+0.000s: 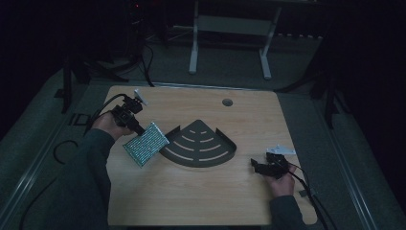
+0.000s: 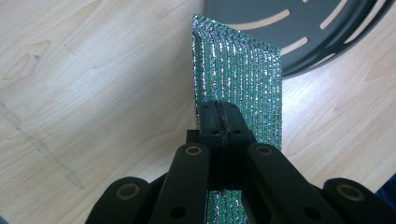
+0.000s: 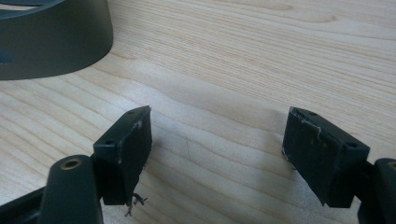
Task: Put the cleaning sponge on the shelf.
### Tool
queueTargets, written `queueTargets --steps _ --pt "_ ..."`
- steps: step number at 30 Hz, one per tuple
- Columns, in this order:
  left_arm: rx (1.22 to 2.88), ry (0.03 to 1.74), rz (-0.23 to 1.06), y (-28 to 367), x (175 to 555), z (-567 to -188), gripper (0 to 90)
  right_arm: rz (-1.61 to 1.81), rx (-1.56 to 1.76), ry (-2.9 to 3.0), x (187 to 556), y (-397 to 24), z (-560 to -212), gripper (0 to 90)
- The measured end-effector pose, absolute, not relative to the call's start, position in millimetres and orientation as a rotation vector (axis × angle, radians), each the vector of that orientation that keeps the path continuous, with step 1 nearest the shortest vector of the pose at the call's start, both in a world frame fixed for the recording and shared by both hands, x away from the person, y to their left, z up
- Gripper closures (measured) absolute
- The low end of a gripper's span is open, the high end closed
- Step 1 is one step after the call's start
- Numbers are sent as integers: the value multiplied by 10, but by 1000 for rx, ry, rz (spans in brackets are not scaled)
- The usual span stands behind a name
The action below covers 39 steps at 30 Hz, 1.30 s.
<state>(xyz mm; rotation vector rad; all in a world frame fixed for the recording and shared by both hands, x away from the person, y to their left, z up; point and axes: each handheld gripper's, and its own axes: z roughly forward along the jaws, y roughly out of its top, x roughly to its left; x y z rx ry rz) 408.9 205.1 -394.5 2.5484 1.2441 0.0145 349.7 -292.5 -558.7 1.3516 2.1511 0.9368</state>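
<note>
Both visible: left gripper point(image 2: 219, 121) clamps glittery green sponge point(image 1: 145, 143), perhaps cloth; right gripper point(image 3: 217, 154) gapes.

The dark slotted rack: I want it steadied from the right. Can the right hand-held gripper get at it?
Probably yes. The right hand-held gripper is open and holds nothing, and bare table lies between it and the rack; nothing blocks the way.

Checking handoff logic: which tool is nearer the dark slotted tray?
Left. The left tool, shut on the green sponge, sits just beside the slotted tray; the right tool rests open, farther off.
</note>
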Motion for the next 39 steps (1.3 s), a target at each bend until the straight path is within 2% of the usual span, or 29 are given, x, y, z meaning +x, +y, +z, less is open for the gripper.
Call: queueTargets --steps 20,39 --pt "2565 1206 43 1777 4250 -3829 900 937 1352 2151 3498 -2925 -5587 234" --pt "2585 1200 61 1522 4416 -3976 900 936 1352 2151 3501 -2924 -5587 234"
